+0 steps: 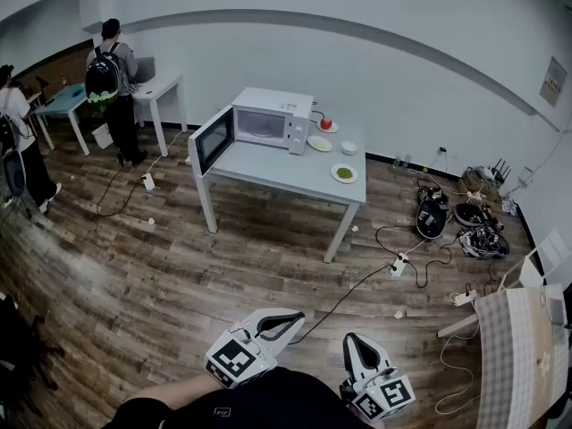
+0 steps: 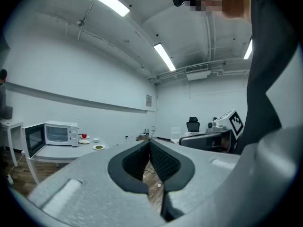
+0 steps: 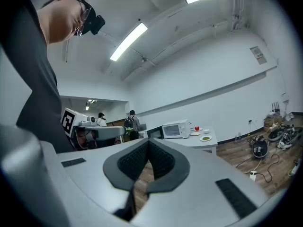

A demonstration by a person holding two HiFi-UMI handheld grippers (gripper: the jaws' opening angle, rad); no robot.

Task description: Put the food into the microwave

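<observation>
- Both grippers are closed, pads together with nothing between them: the left gripper point(image 2: 149, 144) and the right gripper point(image 3: 148, 143) hang level and touch nothing.
- Well apart from them, a white plate of green food point(image 1: 344, 173) sits on the grey table point(image 1: 286, 172), beside the white microwave point(image 1: 268, 119), whose door stands open.

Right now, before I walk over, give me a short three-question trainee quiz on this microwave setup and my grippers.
1. True or false: the microwave door stands open.
2. Where is the plate of green food? A inside the microwave, B on the table, C on top of the microwave.
3. Fill in: the left gripper and right gripper are both ____, holding nothing.
Key: 1 true; 2 B; 3 shut.
</observation>
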